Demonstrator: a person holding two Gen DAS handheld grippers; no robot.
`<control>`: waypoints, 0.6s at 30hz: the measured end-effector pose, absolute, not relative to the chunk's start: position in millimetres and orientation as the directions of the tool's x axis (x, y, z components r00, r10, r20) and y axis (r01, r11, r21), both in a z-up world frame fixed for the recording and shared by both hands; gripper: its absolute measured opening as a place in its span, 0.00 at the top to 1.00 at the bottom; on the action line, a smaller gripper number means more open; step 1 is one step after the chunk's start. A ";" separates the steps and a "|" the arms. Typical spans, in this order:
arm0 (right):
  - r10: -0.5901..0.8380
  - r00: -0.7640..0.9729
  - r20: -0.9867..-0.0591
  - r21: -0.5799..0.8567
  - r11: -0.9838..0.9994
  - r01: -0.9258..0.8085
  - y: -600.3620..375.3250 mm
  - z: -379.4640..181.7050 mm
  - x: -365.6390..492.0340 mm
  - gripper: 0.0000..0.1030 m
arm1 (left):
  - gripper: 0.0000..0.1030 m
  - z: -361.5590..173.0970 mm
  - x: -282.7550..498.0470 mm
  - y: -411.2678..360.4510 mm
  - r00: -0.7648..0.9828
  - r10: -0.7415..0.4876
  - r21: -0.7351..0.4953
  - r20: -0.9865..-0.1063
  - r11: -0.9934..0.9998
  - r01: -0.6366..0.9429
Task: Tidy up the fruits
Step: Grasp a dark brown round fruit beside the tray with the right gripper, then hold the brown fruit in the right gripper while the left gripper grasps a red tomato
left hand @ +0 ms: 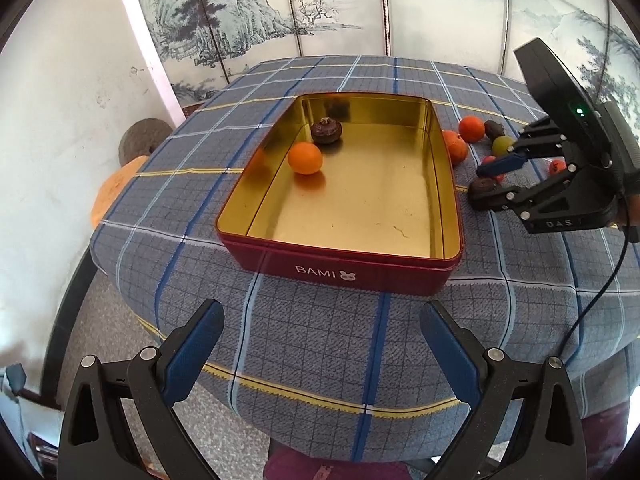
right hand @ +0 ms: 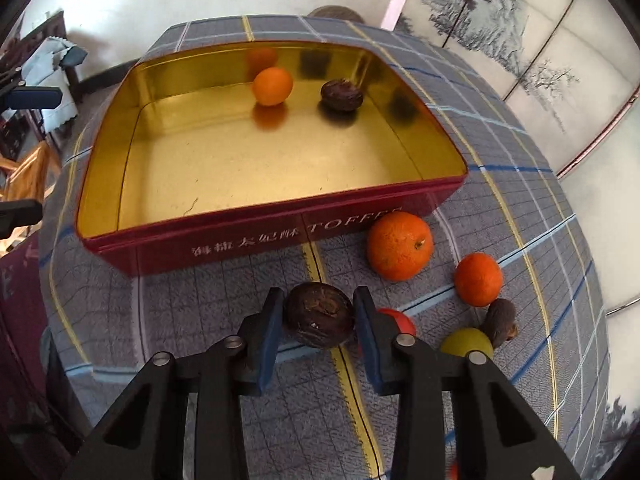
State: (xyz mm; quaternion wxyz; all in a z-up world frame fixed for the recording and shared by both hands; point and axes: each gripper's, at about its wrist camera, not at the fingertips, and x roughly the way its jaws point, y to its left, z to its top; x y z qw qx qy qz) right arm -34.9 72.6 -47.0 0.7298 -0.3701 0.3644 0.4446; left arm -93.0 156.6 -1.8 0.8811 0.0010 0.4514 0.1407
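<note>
Right tongs [right hand: 319,322] clamp a dark fruit [right hand: 319,314]; the tin [right hand: 276,226] lies just ahead of them. Left tongs [left hand: 322,350] gape empty, farther back.

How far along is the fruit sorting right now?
Done: one orange and one dark brown fruit lie in the red tin. In hand: the right gripper is shut on another brown fruit on the cloth. Left: two oranges, a green fruit, a brown one and small red ones. The left gripper is open, idle.
</note>
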 end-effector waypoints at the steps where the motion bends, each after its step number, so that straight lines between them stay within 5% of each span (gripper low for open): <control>1: 0.384 0.328 -0.863 -0.202 0.334 -0.921 68.6 -46.3 -35.6 0.69 | 0.05 -1.3 -92.9 156.5 0.554 0.249 0.128 -0.795 0.960 -0.248; 9: 0.546 0.389 -0.742 -0.014 0.568 -0.823 -24.1 -19.6 -62.8 0.69 | 0.05 4.6 -90.4 148.0 0.585 0.228 0.133 -0.779 0.971 -0.201; 18: 0.364 0.582 -0.727 0.025 0.862 -0.507 -167.4 -44.3 -62.8 0.69 | 0.05 25.5 -72.8 94.8 0.666 0.028 0.080 -0.746 0.996 0.048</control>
